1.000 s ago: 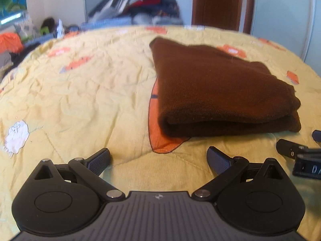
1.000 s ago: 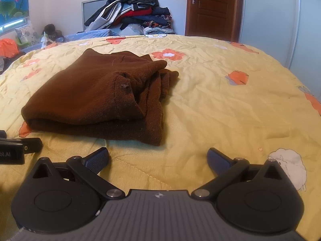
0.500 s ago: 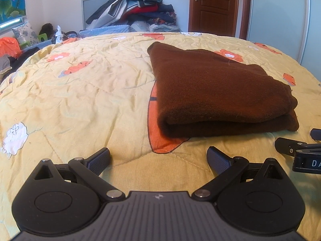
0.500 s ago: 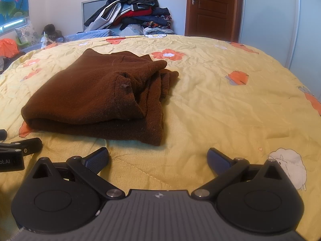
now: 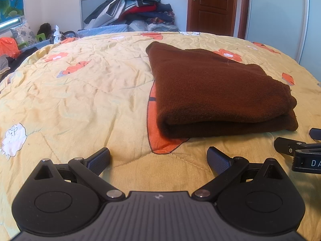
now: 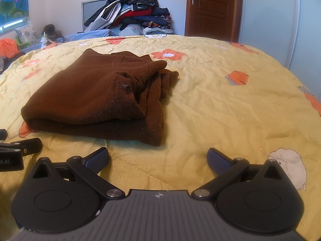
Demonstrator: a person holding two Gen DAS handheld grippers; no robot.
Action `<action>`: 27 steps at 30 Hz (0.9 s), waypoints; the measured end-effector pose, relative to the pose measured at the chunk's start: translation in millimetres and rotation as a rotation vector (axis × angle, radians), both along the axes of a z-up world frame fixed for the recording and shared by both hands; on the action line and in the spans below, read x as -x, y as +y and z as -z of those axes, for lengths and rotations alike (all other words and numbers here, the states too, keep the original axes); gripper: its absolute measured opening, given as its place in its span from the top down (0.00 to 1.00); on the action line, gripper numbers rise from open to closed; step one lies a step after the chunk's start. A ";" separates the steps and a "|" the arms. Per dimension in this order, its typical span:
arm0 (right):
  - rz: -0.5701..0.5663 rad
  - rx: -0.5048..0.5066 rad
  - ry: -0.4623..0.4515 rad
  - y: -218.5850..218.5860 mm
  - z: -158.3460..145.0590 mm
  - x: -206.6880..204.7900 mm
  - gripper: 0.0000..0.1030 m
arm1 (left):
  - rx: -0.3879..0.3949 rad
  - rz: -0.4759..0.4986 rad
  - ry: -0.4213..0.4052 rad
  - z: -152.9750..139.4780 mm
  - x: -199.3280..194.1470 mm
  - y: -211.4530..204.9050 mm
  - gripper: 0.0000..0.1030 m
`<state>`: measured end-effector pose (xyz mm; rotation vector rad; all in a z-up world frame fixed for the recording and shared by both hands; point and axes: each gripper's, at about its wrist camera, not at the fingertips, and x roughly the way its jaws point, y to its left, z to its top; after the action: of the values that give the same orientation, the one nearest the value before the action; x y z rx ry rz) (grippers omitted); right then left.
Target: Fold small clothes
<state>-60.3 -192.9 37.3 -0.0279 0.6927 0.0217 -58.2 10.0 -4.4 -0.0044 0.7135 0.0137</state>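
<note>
Left wrist view: we see one folded brown sweater (image 5: 218,92) lying on the yellow quilt (image 5: 80,100).
From the right wrist we catch what the left hides: its loose, bunched edge (image 6: 158,84) on the far right side. We count one sweater, two grippers, one heap of clothes (image 6: 132,10) by the wall. Our left gripper (image 5: 158,156) and right gripper (image 6: 157,156) both stand spread wide and empty, low over the quilt just short of the sweater.
</note>
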 end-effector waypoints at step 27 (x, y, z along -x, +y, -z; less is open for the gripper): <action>0.014 0.000 -0.002 0.4 -0.4 0.5 0.00 | 0.000 0.010 0.000 -0.1 -0.9 0.6 0.00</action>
<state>-60.8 -192.5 37.7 -0.0228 0.6908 0.0087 -57.3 10.6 -4.3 -0.0005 0.7138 0.0045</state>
